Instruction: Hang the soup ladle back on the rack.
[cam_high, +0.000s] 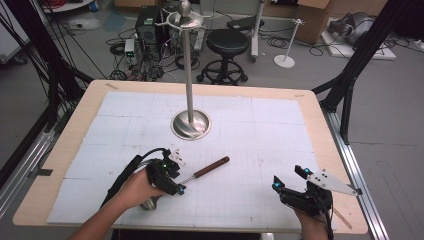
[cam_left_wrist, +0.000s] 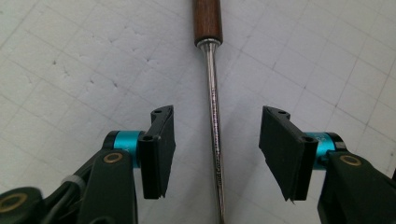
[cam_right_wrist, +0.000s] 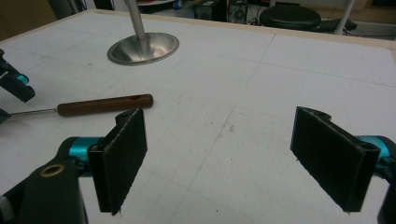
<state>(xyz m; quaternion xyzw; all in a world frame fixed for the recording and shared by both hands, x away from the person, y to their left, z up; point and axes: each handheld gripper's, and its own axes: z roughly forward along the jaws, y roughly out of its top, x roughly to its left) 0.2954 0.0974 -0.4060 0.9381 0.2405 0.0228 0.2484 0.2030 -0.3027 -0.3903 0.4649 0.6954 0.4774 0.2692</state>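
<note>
Wooden-handled and steel-shafted, the ladle (cam_high: 202, 173) lies flat on the white gridded tabletop (cam_high: 250, 145), handle pointing toward the far right. We see the left gripper (cam_left_wrist: 217, 151) lowered over the shaft, its jaws apart with one on each side of the metal rod, neither pad touching it. In the high view the ladle's bowl sits partly hidden under the person's left hand (cam_high: 131, 190). We find the right gripper (cam_right_wrist: 233, 158) well apart at the near right, jaws wide and empty above the tabletop. A steel stand (cam_high: 190, 75) with a round base rises beyond the ladle.
</note>
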